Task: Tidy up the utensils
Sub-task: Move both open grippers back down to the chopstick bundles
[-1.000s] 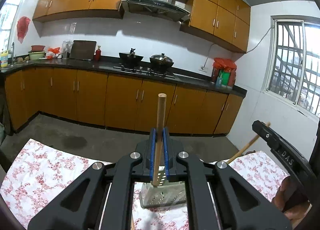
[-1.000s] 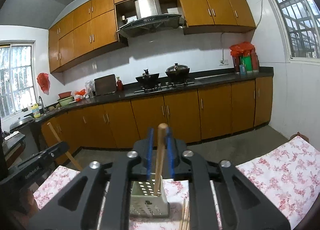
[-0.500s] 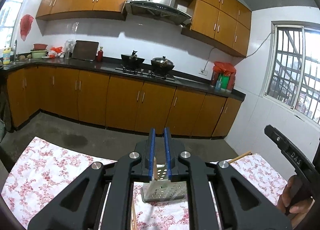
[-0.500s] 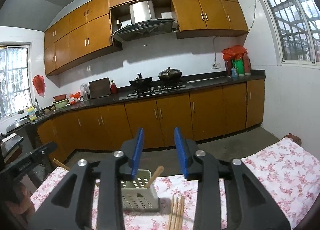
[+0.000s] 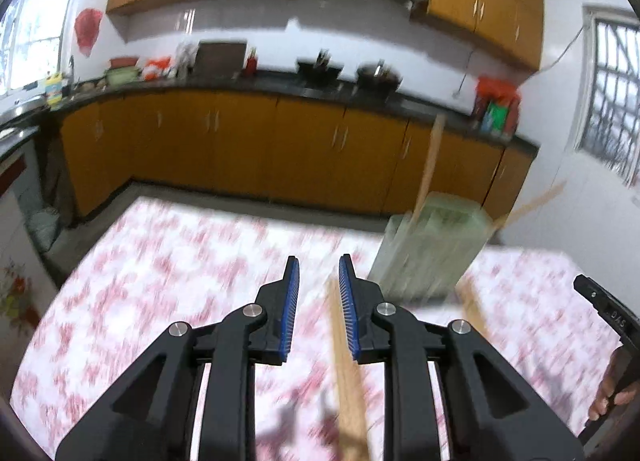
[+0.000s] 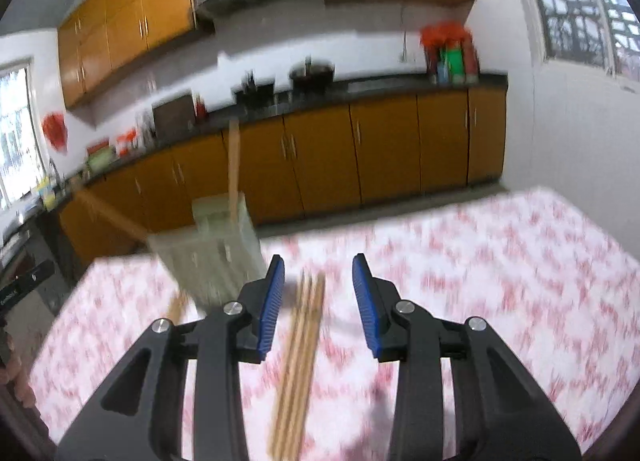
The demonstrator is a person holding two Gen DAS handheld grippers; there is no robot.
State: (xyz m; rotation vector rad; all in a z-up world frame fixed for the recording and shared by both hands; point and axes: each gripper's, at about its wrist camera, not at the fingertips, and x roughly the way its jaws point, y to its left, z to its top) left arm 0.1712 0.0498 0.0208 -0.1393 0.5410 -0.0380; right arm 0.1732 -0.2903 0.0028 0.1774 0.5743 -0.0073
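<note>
floral cloth covers my bench point(image 5: 160, 281). my left gripper point(image 5: 318, 297) and right gripper point(image 6: 318, 297) both gape, holding nothing. chopsticks point(image 6: 298, 353) lie beneath; two sticks stand in the holder point(image 5: 432, 245). no lettering readable through blur.

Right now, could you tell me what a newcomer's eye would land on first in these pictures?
Probably the pale green utensil holder standing on the red floral tablecloth, with two wooden sticks poking up from it. Next, the bundle of chopsticks lying on the cloth between the blue-padded fingers of the open right gripper. The left gripper is open too, over another wooden stick; motion blur hides finer detail.
</note>
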